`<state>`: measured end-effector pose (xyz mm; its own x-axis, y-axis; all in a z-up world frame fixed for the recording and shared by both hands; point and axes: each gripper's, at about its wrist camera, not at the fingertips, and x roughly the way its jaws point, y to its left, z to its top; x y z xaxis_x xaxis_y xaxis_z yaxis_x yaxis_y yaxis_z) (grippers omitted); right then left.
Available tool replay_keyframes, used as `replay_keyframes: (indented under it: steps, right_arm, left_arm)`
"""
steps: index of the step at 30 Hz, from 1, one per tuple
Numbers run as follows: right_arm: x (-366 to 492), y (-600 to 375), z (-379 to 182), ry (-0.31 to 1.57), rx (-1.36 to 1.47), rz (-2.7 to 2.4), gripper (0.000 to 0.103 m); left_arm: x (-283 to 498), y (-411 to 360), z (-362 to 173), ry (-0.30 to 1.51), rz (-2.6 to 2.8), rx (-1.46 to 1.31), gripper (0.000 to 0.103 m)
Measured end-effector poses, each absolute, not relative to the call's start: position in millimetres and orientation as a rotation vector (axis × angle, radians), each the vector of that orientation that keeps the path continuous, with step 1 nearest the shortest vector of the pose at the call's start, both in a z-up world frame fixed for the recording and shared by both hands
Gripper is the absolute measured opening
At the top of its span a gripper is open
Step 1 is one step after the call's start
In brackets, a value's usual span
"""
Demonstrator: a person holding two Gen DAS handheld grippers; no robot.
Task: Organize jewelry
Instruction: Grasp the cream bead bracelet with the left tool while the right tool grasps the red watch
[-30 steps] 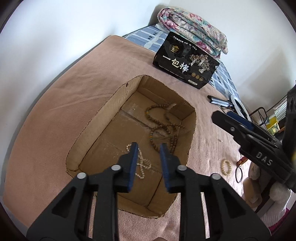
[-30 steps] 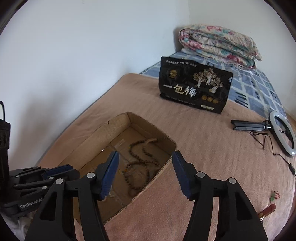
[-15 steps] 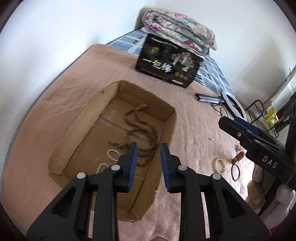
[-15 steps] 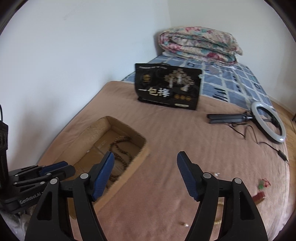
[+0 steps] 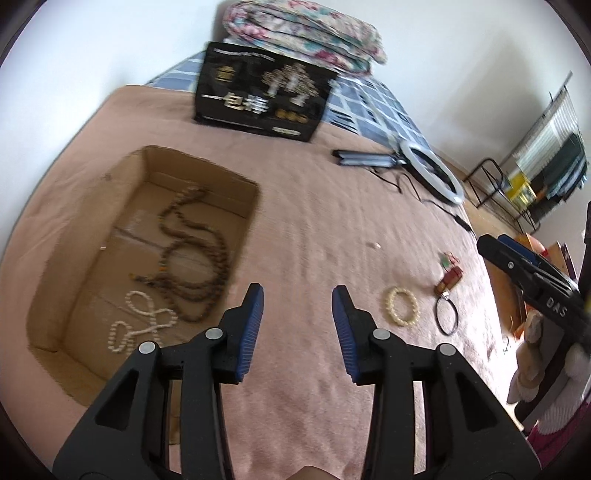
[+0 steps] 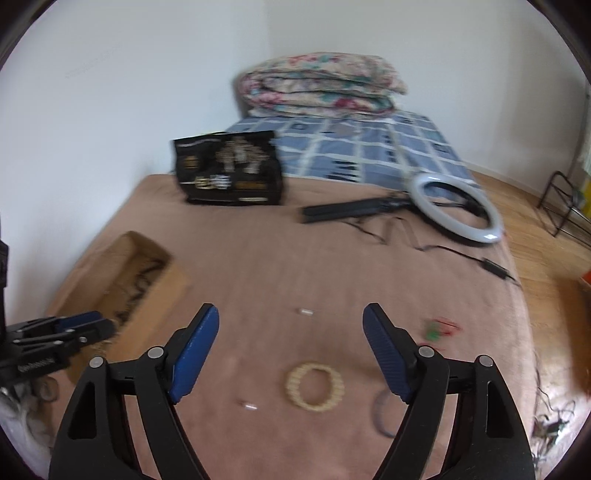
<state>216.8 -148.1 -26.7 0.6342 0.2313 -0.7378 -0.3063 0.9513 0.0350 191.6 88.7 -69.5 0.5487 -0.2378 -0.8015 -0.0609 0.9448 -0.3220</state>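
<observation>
A shallow cardboard box (image 5: 236, 229) sits sunk in the pink blanket. Inside it lie a long brown bead necklace (image 5: 192, 258) and a white bead strand (image 5: 142, 323). My left gripper (image 5: 297, 301) hovers over the blanket just right of the box, jaws opening, nothing between them. A cream bead bracelet (image 5: 402, 306) (image 6: 314, 386) lies on the blanket, with a black ring cord (image 5: 447, 314) and a red-brown charm (image 5: 450, 278) beside it. My right gripper (image 6: 290, 323) hangs above the bracelet, jaws opening wide and empty. The box (image 6: 125, 273) shows at its left.
A black printed bag (image 5: 262, 96) stands at the back, a folded floral quilt (image 5: 306, 35) behind it. A ring light (image 6: 456, 206) with its black stand (image 6: 351, 210) and cable lies at the right. Small white beads (image 6: 306, 312) dot the blanket. Wood floor lies beyond the right edge.
Both grippers swung right, away from the box, toward the loose jewelry on the blanket. Both sets of jaws have widened. The bracelet has come under the right gripper.
</observation>
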Motion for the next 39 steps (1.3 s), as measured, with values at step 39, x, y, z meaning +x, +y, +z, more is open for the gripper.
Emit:
replay_keyframes:
  steps: [39]
  right_arm:
    - [286,-296,-147,1.075,0.190,0.145,0.071]
  left_arm:
    - [275,-70,-181,1.207,-0.346,-0.236,0.039]
